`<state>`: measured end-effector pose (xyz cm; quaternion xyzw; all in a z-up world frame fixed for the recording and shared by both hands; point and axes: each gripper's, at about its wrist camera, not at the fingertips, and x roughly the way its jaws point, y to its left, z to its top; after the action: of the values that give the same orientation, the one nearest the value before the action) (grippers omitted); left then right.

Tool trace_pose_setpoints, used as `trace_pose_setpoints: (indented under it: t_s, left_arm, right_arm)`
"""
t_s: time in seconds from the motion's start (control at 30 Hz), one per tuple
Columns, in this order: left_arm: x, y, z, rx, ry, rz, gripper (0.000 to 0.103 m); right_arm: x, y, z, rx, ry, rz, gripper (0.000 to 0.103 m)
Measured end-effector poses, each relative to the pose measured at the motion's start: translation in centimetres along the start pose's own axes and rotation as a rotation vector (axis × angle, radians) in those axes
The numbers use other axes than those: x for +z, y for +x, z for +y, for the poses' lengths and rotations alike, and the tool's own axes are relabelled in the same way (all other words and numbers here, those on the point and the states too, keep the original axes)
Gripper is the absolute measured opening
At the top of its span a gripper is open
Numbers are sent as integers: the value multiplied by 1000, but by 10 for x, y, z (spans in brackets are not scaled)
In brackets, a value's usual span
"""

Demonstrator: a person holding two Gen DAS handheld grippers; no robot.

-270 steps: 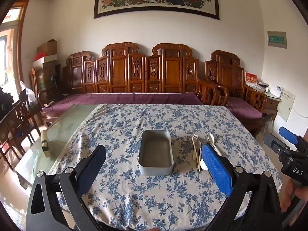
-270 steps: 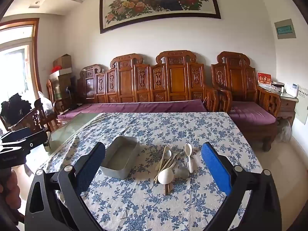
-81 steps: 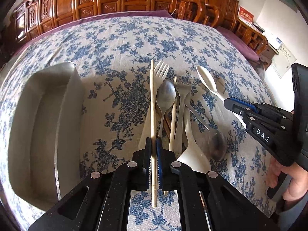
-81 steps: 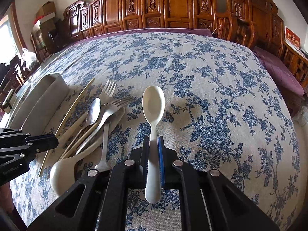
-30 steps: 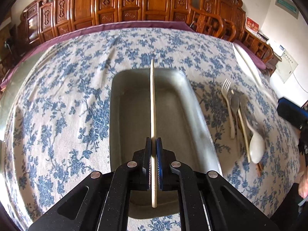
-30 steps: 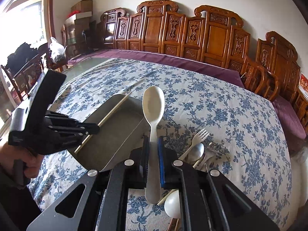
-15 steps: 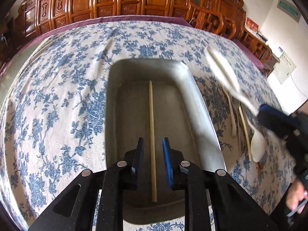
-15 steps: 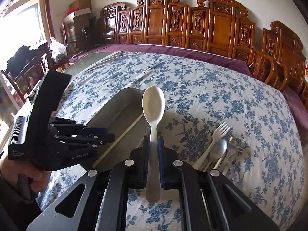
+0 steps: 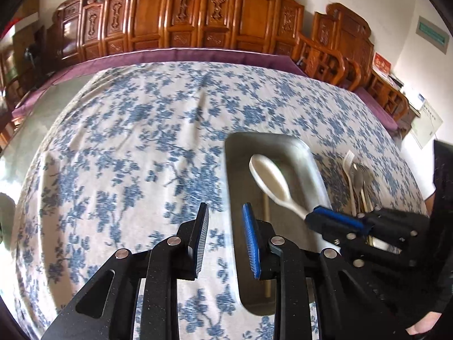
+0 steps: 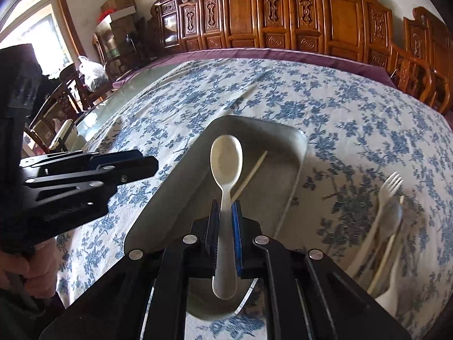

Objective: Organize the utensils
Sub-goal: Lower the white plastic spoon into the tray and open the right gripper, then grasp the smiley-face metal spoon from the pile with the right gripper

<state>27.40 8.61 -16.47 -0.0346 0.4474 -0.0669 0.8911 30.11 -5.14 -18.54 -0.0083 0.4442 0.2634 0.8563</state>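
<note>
A grey metal tray point(image 9: 235, 175) point(image 10: 181, 175) stands on the blue-flowered tablecloth. One chopstick point(image 9: 266, 212) point(image 10: 250, 174) lies inside it. My right gripper point(image 10: 225, 209) point(image 9: 317, 215) is shut on a white plastic spoon point(image 10: 226, 167) point(image 9: 269, 181) and holds it over the tray, bowl forward. My left gripper point(image 9: 225, 214) point(image 10: 141, 161) is open and empty, over the cloth at the tray's left rim. The other utensils point(image 9: 356, 181) point(image 10: 388, 215), a fork, spoons and a chopstick, lie in a heap right of the tray.
Carved wooden chairs point(image 9: 215, 17) with purple cushions line the table's far side. A bare glass strip of table point(image 10: 93, 119) lies left of the cloth. More chairs and boxes point(image 10: 116, 2) stand at the far left.
My left gripper has opened wider and moved left off the tray, leaving the chopstick inside. My right gripper has carried the spoon in over the tray.
</note>
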Motion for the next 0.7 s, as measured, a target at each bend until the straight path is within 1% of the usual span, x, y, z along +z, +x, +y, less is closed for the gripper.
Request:
trace_pose_setpoints:
  t_s: [0.2, 0.3, 0.37, 0.43, 0.5, 0.57, 0.6, 0.7]
  left_arm:
    - [2, -3, 7, 9, -10, -12, 23]
    - [1, -4, 3, 8, -2, -15, 23]
    - [0, -6, -1, 7, 4, -16, 24]
    - [-2, -7, -8, 1, 13, -23, 32]
    - [-4, -10, -15, 1, 22, -32, 36]
    - [-5, -12, -22, -5, 25, -37, 42]
    - [-7, -14, -26, -12, 23, -41, 48]
    - [-11, -19, -38, -33, 21, -50, 49]
  right_arm:
    - [-2, 17, 5, 38, 4, 25, 11]
    - [-5, 10, 4, 49, -2, 12, 11]
    - [-7, -7, -1, 48, -6, -19, 11]
    - [-9, -26, -9, 35, -15, -44, 11]
    - [-11, -43, -17, 12, -29, -61, 11]
    - [-16, -63, -30, -19, -42, -76, 11]
    - [-20, -73, -37, -40, -46, -82, 11]
    - [-30, -93, -60, -109, -63, -91, 11]
